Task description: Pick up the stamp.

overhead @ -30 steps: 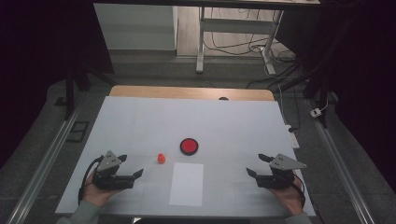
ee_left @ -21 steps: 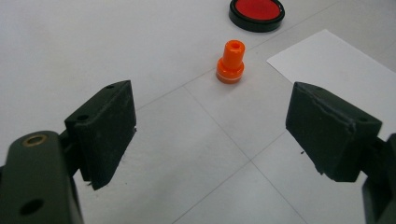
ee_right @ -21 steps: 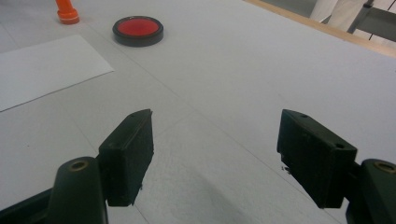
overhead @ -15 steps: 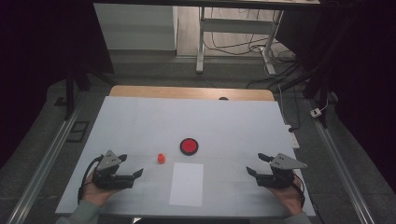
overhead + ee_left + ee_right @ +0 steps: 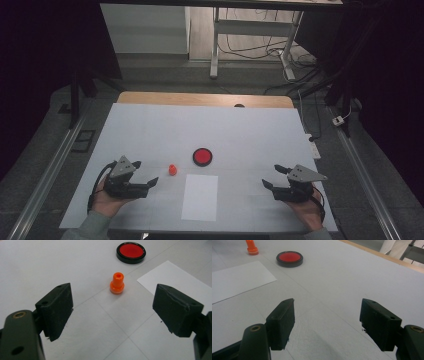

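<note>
White table [image 5: 150, 130] in a dim room, both grippers' jaws apart, orange peg [image 5: 172, 170] near the left gripper [image 5: 145, 172].

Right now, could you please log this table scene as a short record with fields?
surface: white table
left tongs: open, empty, aimed at the orange peg
right tongs: open, empty, resting low near the table's right edge
orange peg: upright, apart from the other things
red disc: flat, black-rimmed, beyond the paper
white paper: flat, between the two tongs
</note>
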The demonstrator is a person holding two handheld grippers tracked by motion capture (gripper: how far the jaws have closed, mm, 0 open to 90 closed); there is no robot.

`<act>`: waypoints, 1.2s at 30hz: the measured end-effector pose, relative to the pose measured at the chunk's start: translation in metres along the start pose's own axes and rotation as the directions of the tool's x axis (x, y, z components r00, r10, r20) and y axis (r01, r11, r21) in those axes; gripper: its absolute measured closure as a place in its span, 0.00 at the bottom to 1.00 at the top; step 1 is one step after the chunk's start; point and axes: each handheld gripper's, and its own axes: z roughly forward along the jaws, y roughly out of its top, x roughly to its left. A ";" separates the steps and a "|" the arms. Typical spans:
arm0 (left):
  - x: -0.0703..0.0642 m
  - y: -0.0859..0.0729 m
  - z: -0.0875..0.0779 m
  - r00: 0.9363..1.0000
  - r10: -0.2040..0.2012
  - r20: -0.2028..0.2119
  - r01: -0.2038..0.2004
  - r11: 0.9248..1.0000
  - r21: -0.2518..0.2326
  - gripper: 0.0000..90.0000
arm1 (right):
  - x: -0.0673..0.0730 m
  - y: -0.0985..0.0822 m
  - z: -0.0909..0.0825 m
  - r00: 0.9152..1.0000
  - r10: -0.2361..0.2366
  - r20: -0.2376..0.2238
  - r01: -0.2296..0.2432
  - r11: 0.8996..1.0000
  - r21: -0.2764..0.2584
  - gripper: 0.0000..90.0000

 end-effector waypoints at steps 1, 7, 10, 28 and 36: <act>0.000 0.003 0.002 1.000 -0.001 0.004 0.001 1.000 0.003 0.19 | 0.000 0.000 0.000 1.000 0.002 -0.002 -0.002 1.000 -0.004 0.31; 0.000 0.010 0.012 1.000 0.015 0.014 -0.016 1.000 0.024 0.19 | 0.001 0.000 0.001 1.000 -0.003 -0.001 0.003 1.000 0.004 0.31; 0.000 0.012 0.016 1.000 0.017 0.016 -0.018 0.999 0.034 0.20 | 0.001 0.000 0.002 1.000 -0.003 -0.006 0.003 1.000 0.006 0.31; -0.003 0.032 0.050 0.997 0.069 0.038 -0.072 0.994 0.083 0.22 | 0.003 -0.004 0.000 1.000 -0.001 0.001 0.001 1.000 0.016 0.32; -0.001 0.039 0.070 0.996 0.071 0.051 -0.076 0.993 0.095 0.25 | 0.004 -0.005 0.001 1.000 -0.002 0.003 0.002 1.000 0.020 0.32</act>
